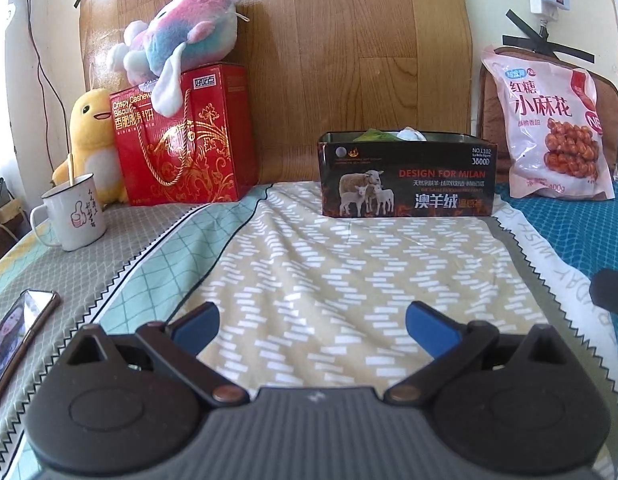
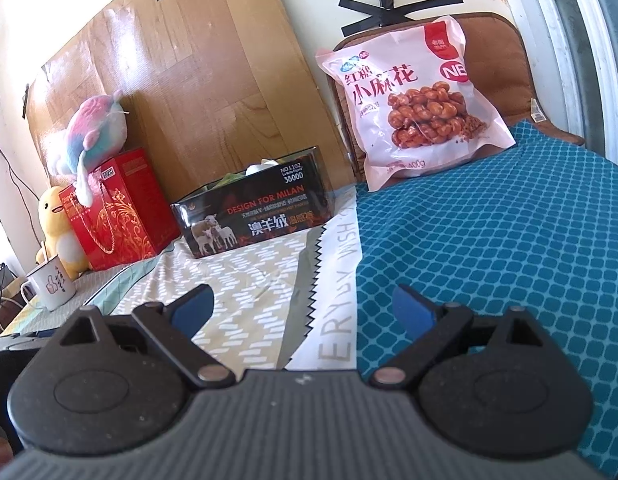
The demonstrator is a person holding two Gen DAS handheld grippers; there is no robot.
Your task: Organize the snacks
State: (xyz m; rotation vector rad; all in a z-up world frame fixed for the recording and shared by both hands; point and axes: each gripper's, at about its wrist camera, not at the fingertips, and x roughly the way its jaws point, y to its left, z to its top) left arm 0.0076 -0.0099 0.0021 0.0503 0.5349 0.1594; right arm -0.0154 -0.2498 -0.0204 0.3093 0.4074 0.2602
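Pink snack bag propped upright right of the open tin box, at the bed's head; likely light, soft, crinkly, best pinched at a top corner. Left tool and right tool both spread wide, holding nothing.

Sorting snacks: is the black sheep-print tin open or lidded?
Open: the black sheep-print tin shows no lid, with green and white items poking above its rim.

Both tongs, left and right, had blue fingertip pads on black linkage arms, copper-coloured pivot rivets, round black housings and a ribbed grey body.
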